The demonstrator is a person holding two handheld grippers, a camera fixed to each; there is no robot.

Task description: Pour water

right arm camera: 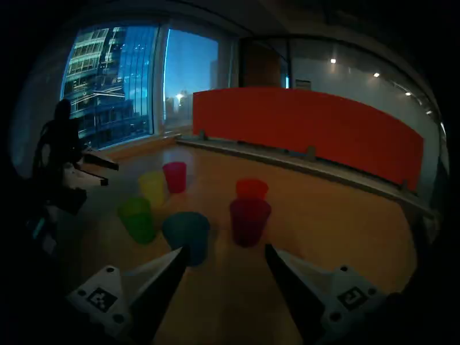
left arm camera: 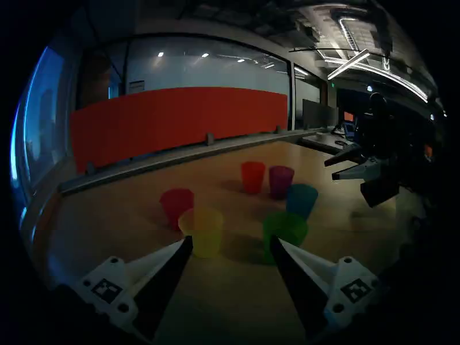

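Observation:
Several coloured plastic cups stand upright on a wooden table [left arm camera: 144, 230]. In the left gripper view, a yellow cup [left arm camera: 202, 231] and a green cup [left arm camera: 283, 234] are nearest, with a red cup [left arm camera: 176, 207], an orange cup [left arm camera: 253, 176], a purple cup [left arm camera: 281, 181] and a blue cup [left arm camera: 301, 200] behind. My left gripper [left arm camera: 230, 250] is open just short of the yellow and green cups. In the right gripper view, my right gripper [right arm camera: 225, 256] is open, close to the blue cup [right arm camera: 187, 236] and purple cup [right arm camera: 249, 221]. The right gripper [left arm camera: 345, 167] hangs at the table's right side.
A low orange partition [left arm camera: 178, 118] with a rail runs along the table's far edge. Glass walls stand behind it and large windows [right arm camera: 115, 86] show a city at dusk. The left gripper [right arm camera: 92, 164] and the dark figure holding it are at the left of the right gripper view.

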